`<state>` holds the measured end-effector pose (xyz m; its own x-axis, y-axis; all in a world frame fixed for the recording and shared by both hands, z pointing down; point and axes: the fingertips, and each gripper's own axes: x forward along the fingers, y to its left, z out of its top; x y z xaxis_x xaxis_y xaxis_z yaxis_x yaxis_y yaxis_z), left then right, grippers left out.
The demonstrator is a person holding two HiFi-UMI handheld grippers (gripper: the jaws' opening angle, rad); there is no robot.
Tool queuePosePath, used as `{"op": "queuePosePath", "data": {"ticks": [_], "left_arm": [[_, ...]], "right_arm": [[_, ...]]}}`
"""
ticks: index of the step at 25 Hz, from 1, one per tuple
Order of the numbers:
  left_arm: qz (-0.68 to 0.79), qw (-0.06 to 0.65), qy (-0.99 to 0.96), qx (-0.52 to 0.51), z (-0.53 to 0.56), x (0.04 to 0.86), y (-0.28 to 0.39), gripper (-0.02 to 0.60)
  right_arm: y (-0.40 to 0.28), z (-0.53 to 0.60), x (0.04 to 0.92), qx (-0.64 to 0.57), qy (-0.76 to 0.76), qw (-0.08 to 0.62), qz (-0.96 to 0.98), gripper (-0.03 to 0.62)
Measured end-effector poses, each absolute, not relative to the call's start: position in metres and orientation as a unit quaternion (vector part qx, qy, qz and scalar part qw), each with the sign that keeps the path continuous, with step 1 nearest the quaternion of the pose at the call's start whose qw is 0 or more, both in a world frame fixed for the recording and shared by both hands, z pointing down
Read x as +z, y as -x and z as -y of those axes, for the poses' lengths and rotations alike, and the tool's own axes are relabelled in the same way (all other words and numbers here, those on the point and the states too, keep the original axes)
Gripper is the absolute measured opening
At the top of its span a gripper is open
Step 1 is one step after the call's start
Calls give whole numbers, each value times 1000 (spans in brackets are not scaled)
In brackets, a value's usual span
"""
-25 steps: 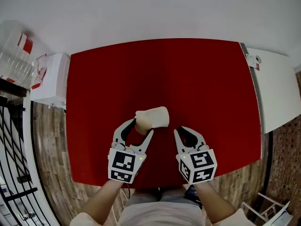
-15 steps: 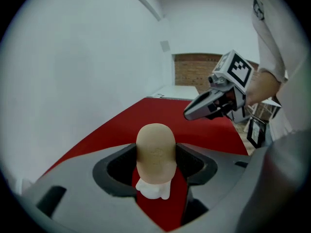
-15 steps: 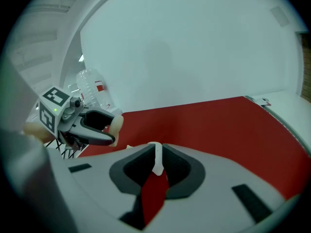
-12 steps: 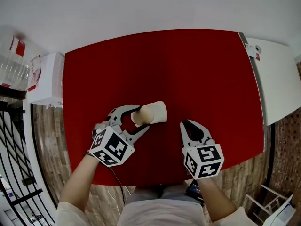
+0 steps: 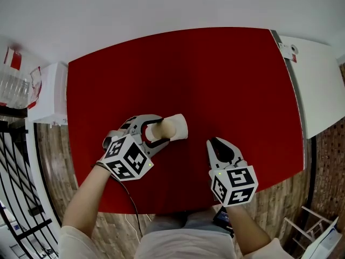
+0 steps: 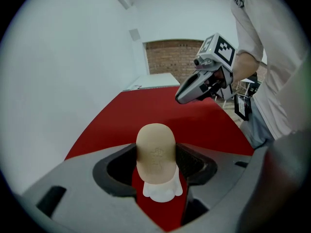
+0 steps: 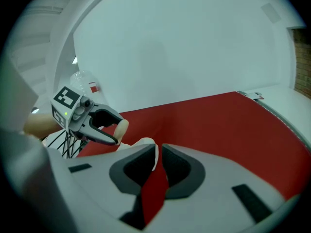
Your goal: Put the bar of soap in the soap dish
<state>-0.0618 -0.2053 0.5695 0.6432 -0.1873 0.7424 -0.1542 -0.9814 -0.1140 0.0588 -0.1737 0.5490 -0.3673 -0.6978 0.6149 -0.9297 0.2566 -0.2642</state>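
Here the left tool (image 6: 156, 168) is clamped on the bar of soap (image 6: 155, 149): its two dark pads press the tan bar from either side. The bar stands on end between them, rounded top up, with a faint stamp on its face. The soap dish (image 6: 162, 192), white, shows directly beneath the bar's lower end and touches it as far as the left tool's view shows; whether the bar has settled fully into the dish I cannot tell. From the head view the bar sits at the end of the dish nearest the person's left, and the rest of the dish, pale cream, stretches away toward the right. The dish rests on the red bench (image 5: 215, 80), in its near half, a little left of the middle. The right tool (image 5: 216, 143) is held to the right of the dish and nearer the person, apart from it, pointing away from the body. Its jaws stand almost together with only a thin slit between them, and nothing is held there: through the slit its own view shows red bench and a sliver of the dish's white rim. The left forearm (image 5: 86, 193) reaches in from the dish's near left, so that tool points at the dish from the side. Well to the left of the dish, off the bench, stands a white box (image 5: 51, 93) with clear plastic bottles (image 5: 15, 85) beyond it; well to the right of the dish a white surface (image 5: 315, 85) abuts the bench
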Motion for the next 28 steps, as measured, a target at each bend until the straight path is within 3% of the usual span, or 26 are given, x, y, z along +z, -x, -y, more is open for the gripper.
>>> {"op": "queuePosePath", "data": {"ticks": [28], "left_arm": [[-44,-16,889,-455,204,647,53,259]], "right_arm": [[-74,176,575,324,-535,184,758,44]]}}
